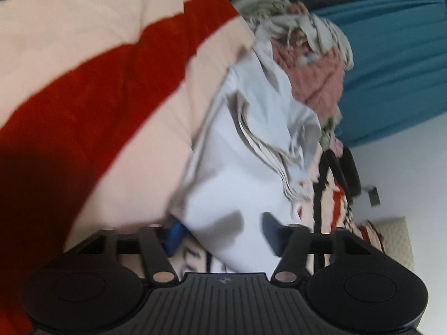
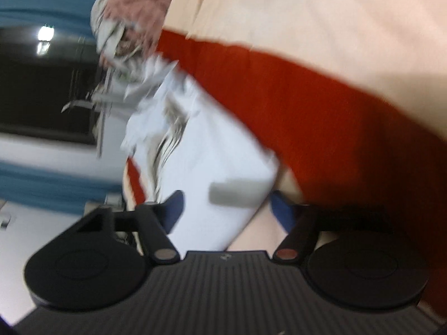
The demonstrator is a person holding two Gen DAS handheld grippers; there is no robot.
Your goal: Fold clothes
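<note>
Both jaws stand wide apart: left gripper [image 1: 222, 233] and right gripper [image 2: 226, 209] straddle the white garment [image 1: 237, 173], unclamped; motion blur obscures contact.

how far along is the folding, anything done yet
Nothing looks finished: no folded stack shows. In hand: both open grippers, left and right, straddle the white garment on the striped blanket, not yet pinching it. Left: folding it, then the jumbled pile behind. The views are blurred.

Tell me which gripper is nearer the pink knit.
Hard to call. The left gripper and right gripper each straddle an end of the white garment, jaws open. The pink knit lies beyond, in the pile at the garment's far end, well ahead of both.
</note>
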